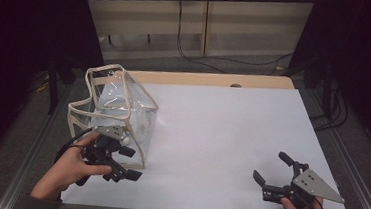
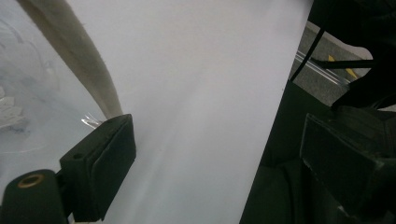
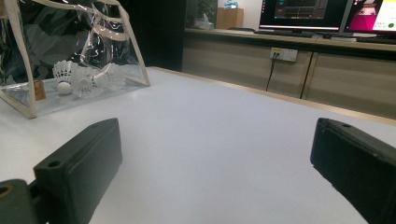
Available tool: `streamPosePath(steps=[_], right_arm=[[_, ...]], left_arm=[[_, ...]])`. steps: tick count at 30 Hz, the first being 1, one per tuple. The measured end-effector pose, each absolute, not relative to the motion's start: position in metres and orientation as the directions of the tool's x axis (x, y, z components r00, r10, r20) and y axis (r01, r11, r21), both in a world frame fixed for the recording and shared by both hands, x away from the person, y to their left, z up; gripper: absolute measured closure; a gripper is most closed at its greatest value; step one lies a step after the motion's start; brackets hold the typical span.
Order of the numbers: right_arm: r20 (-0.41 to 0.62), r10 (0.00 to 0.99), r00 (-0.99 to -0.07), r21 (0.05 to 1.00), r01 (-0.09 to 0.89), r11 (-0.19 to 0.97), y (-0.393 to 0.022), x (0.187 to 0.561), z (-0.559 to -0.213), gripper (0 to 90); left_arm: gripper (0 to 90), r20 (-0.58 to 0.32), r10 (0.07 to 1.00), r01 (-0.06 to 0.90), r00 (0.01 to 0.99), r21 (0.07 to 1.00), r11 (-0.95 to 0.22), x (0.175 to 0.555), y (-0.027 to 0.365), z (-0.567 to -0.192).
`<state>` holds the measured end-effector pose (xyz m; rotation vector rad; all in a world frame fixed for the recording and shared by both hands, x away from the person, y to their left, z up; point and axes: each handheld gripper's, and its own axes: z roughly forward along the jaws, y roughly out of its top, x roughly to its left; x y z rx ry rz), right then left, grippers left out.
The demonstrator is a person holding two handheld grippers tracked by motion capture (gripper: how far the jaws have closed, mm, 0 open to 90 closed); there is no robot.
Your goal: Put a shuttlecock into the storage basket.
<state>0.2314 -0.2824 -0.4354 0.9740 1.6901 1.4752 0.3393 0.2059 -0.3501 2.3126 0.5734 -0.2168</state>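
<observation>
A clear plastic bag (image 1: pixel 115 106) with cream trim stands at the table's left side. In the right gripper view the bag (image 3: pixel 112 42) holds white shuttlecocks (image 3: pixel 84 79) on its bottom. My left gripper (image 1: pixel 131 164) is open beside the bag's near right corner, with nothing between its jaws. In the left gripper view that gripper (image 2: pixel 219 158) has one jaw right by the bag's cream trim (image 2: pixel 79 60); contact cannot be told. My right gripper (image 1: pixel 269 166) stands open and empty near the table's front right, far from the bag, and the right gripper (image 3: pixel 217 158) faces the bag across the table.
A white sheet (image 1: pixel 221 137) covers the table, with a wooden strip (image 1: pixel 215 80) at its far edge. Cables (image 1: pixel 197 55) lie on the floor beyond, in front of a low cabinet. Monitors (image 3: pixel 303 11) stand on a counter past the table.
</observation>
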Motion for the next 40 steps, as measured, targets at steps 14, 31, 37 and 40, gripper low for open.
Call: streamPosePath(steps=[14,31,37,40], right_arm=[[-0.019,0.873,-0.488,0.992,0.100,0.077,-0.282,0.231,-0.435,2.0],[-0.017,0.873,-0.488,0.992,0.101,0.076,-0.283,0.231,-0.435,2.1],[-0.018,0.874,-0.486,0.992,0.101,0.076,-0.284,0.231,-0.435,2.1],[-0.017,0.874,-0.486,0.992,0.101,0.076,-0.283,0.231,-0.435,2.1]], left_arm=[[10.4,-0.325,0.340,0.470,0.882,0.631,-0.617,0.337,0.203,-0.363],[10.1,-0.339,0.345,0.484,0.875,0.632,-0.606,0.335,0.202,-0.384],[10.0,-0.339,0.356,0.491,0.871,0.633,-0.599,0.334,0.202,-0.392],[9.9,-0.344,0.355,0.493,0.870,0.647,-0.582,0.334,0.203,-0.394]])
